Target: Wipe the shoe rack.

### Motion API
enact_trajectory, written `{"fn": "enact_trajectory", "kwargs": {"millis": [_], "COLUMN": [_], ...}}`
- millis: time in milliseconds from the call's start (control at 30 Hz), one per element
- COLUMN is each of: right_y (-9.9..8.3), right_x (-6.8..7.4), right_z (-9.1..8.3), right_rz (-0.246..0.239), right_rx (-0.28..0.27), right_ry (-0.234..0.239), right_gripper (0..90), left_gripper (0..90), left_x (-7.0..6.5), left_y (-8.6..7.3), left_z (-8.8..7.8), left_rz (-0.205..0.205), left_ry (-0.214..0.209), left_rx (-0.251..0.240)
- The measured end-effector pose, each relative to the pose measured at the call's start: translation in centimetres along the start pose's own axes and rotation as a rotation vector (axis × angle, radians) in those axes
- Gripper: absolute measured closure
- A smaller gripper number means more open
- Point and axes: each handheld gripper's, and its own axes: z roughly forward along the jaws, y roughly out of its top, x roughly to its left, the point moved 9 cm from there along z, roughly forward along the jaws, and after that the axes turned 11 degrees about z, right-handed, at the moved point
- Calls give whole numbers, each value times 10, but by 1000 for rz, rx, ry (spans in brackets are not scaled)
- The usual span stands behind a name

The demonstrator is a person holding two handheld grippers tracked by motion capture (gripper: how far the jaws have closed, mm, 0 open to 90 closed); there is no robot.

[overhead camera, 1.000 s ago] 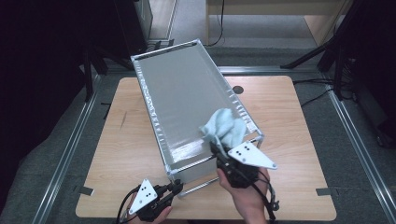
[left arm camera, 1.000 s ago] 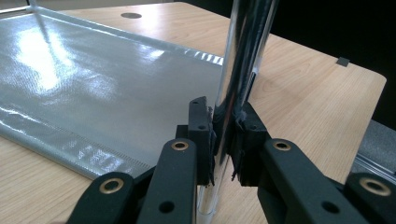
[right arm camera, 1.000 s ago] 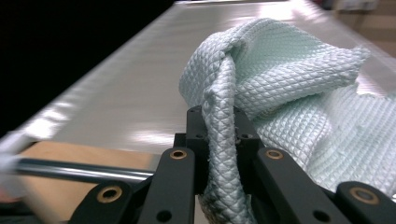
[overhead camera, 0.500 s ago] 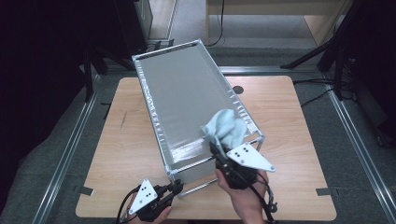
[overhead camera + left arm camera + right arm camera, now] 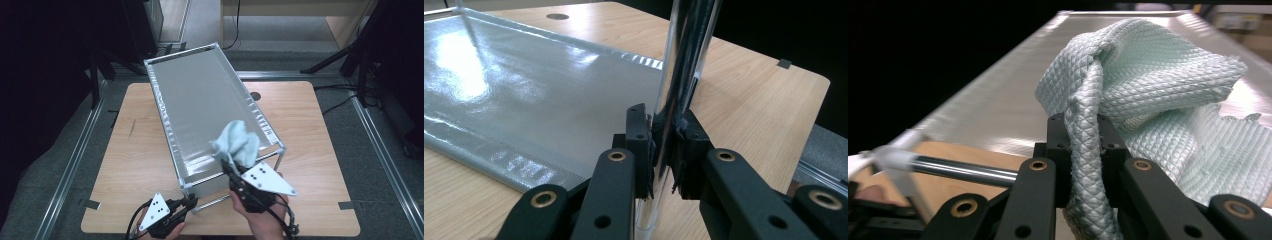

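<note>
My right tongs (image 5: 231, 169) are clamped on a pale mint cloth (image 5: 236, 145), a soft, quilted weave with a diamond pattern; one twisted fold runs down between the pads (image 5: 1063, 145) and the rest bunches up loosely. The cloth lies on the near right corner of the rack's top shelf (image 5: 200, 100), a smooth, silvery sheet with a dull sheen, long and rectangular, framed by thin chrome tubes. My left tongs (image 5: 189, 202) are clamped on a polished chrome post (image 5: 679, 75) at the rack's near left corner, the black pads pressing it from both sides; the post is round and mirror-bright.

The rack sits slantwise on a light wooden table (image 5: 310, 125) with rounded corners. Far of the cloth, the shelf runs bare to its far rim. The table has open wood left and right of the rack; a small round hole (image 5: 256, 96) lies just right of it.
</note>
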Motion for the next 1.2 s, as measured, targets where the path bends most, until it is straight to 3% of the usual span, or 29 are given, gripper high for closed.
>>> {"fn": "enact_trajectory", "kwargs": {"millis": [33,133,167,200,267,367,400,567,733,833,900,933,967,1000,1100,1200], "right_y": [4,8,8,7,2,-6,-17,-52,-87,-108,-115,-130,-130,-145,-148,-134], "right_x": [-21,-49,-49,-67,-81,-90,-95,-104,-119,-128,-133,-142,-142,-148,-148,-144], "right_z": [-15,-35,-35,-48,-58,-64,-66,-54,-31,-20,-19,-16,-16,-12,-10,-12], "right_rz": [20,52,52,57,90,74,63,-9,-16,50,54,98,98,97,96,101], "right_rx": [-27,-64,-64,-84,-90,-88,-77,2,104,179,206,259,259,318,328,280], "right_ry": [-51,-115,-115,-172,-196,-226,-249,-309,-354,-353,-372,-389,-389,-407,-410,-400], "right_gripper": [811,811,811,811,811,811,811,811,812,812,811,811,811,811,811,811], "left_gripper": [802,802,802,803,802,803,803,803,804,804,804,803,803,803,803,804], "left_x": [0,0,0,1,1,1,1,1,1,2,2,2,2,2,2,2], "left_y": [0,0,0,0,0,0,0,0,0,-1,-1,-1,-1,-1,-1,-1], "left_z": [0,0,0,0,1,1,1,1,0,-1,-1,-1,-1,-1,-1,-1], "left_rz": [1,0,0,2,1,0,2,5,7,9,7,7,7,5,6,7], "left_ry": [4,7,7,9,10,10,9,4,-1,-3,-4,-4,-4,-5,-6,-5], "left_rx": [2,3,3,4,4,4,4,3,1,3,3,3,3,3,4,4]}}
